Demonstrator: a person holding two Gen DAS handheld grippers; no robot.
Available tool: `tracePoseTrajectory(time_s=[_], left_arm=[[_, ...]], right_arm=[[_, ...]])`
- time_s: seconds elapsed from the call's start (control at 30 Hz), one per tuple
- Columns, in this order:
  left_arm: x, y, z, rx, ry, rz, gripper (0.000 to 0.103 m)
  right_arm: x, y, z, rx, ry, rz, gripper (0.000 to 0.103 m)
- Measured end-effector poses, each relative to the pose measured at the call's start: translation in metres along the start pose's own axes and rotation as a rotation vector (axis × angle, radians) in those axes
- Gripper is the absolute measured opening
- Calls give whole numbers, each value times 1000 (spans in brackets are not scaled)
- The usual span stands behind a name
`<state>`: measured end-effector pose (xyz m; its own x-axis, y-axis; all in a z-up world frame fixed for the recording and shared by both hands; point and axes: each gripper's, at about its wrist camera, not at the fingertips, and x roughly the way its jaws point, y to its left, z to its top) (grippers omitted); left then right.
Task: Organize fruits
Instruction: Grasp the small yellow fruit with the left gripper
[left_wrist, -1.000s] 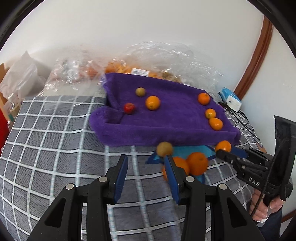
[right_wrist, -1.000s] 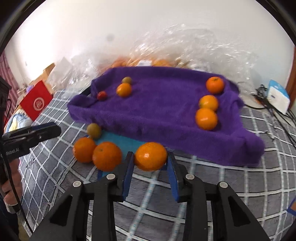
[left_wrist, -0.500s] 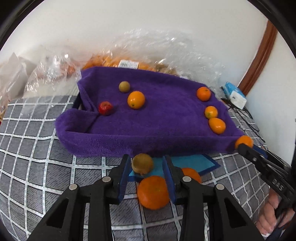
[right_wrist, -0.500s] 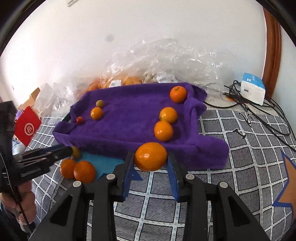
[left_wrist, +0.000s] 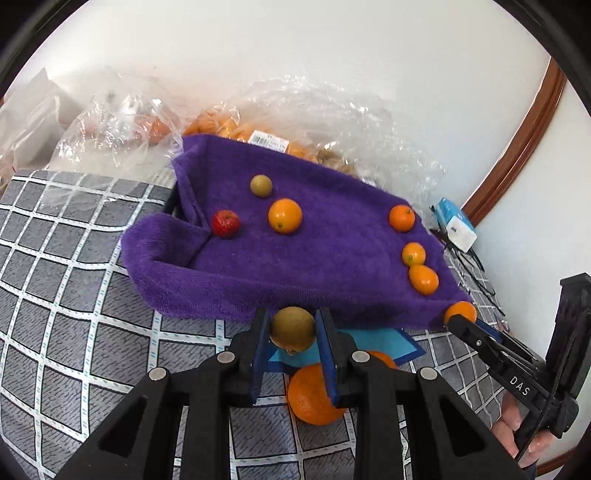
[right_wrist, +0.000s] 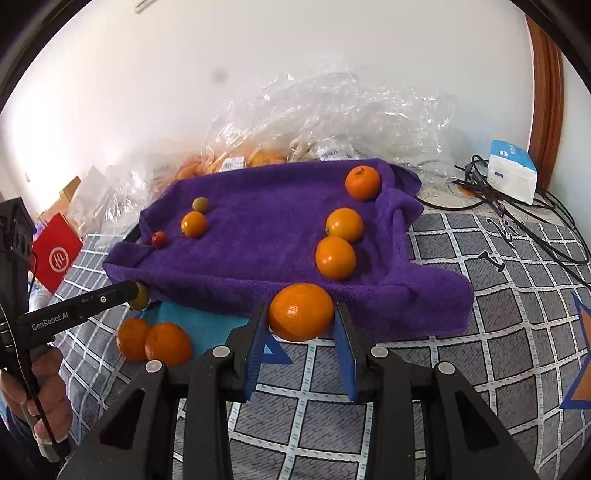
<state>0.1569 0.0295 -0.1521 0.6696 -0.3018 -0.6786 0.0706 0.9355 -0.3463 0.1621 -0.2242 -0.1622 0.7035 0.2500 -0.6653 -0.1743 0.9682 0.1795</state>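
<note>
The small greenish-brown fruit (left_wrist: 292, 328) is now clamped between the blue pads of the left gripper (left_wrist: 292, 334); a second ago that gripper was spread and empty, and half a second ago the fruit merely sat in the gap. The pickup is judged done. The fruit is held just in front of the near edge of the purple towel (left_wrist: 314, 251), above the blue star mat (left_wrist: 373, 341).

On the other side, the orange (right_wrist: 301, 311) is kept squeezed in the right gripper (right_wrist: 301, 321) and has been carried from the checked cover to the towel's near right edge, short of the row of three oranges (right_wrist: 335, 257) lying toward the towel's right side. Two deliveries are judged to be pending: brown fruit toward its twin (left_wrist: 261, 185) at the towel's far left, orange to the right-hand row.

Two loose oranges (right_wrist: 168, 343) are left just in front of the towel's near left corner, so sorting is not finished.

The towel is seen as thick, fuzzy pile draped over a tray, its rim soft and rounded; rolling is likely damped there. The oranges are glossy, dimpled spheres; the brown fruit is matte and smooth. A small red fruit (left_wrist: 225, 223) is tucked in the towel's left fold. Crinkled clear plastic bags (right_wrist: 332, 118) are heaped behind the towel.
</note>
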Motion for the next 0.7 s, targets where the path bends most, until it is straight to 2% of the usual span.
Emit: tracePoseTrajectory(time_s=[0.27, 0.7], left_arm=[[-13, 3, 5, -17, -79, -16, 25], [-28, 11, 11, -34, -160, 21, 25]], right_arm=[[-3, -11, 2, 64, -18, 5, 35], [-7, -11, 3, 67, -47, -12, 35]])
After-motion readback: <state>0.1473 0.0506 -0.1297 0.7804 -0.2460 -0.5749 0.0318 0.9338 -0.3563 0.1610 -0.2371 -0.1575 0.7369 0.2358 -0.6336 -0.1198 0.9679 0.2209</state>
